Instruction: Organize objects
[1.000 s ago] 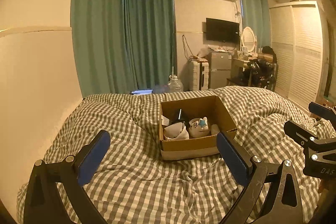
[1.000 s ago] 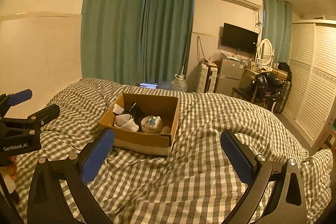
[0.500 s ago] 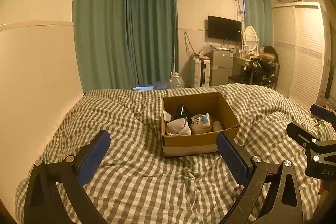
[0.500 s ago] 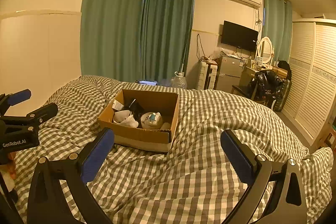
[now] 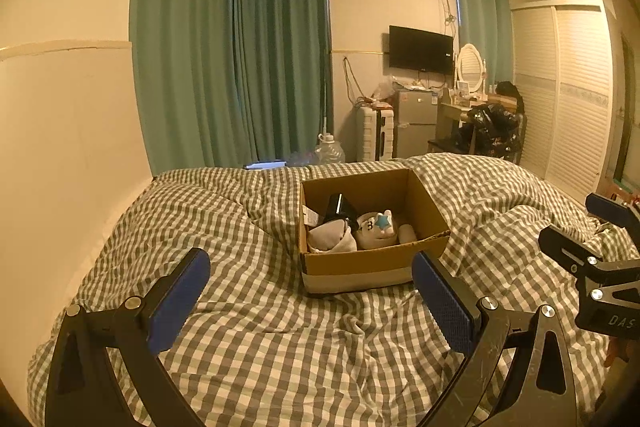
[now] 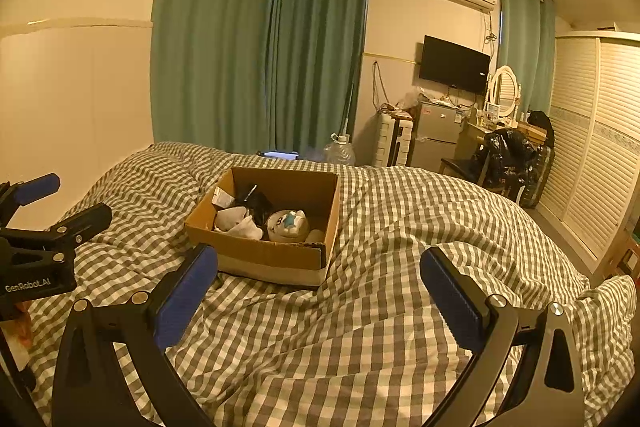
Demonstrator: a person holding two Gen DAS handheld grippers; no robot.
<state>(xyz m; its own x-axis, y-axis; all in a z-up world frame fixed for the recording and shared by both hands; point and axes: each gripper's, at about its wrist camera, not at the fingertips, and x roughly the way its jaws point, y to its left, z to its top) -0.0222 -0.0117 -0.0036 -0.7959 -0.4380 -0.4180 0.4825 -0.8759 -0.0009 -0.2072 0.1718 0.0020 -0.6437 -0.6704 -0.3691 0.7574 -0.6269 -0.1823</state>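
An open cardboard box (image 5: 372, 263) (image 6: 264, 255) sits on the checked bed cover. Inside lie a white cloth (image 5: 332, 241), a round plush with a blue star (image 5: 378, 225) (image 6: 288, 225), a black object (image 5: 338, 207) and a small pale roll (image 5: 408, 233). My left gripper (image 5: 310, 291) is open and empty, just in front of the box. My right gripper (image 6: 320, 285) is open and empty, in front of the box and to its right. Each gripper shows at the edge of the other's view.
The checked duvet (image 6: 400, 307) is rumpled, with folds around the box. A wall runs along the bed's left side (image 5: 68, 147). Beyond the bed stand green curtains (image 5: 260, 59), a water jug (image 5: 330, 151), a small fridge (image 5: 414, 123), a dresser and a wardrobe (image 5: 568, 99).
Both views have tilted slightly up and back; the box sits a little higher and farther in each. Both grippers stay open and empty.
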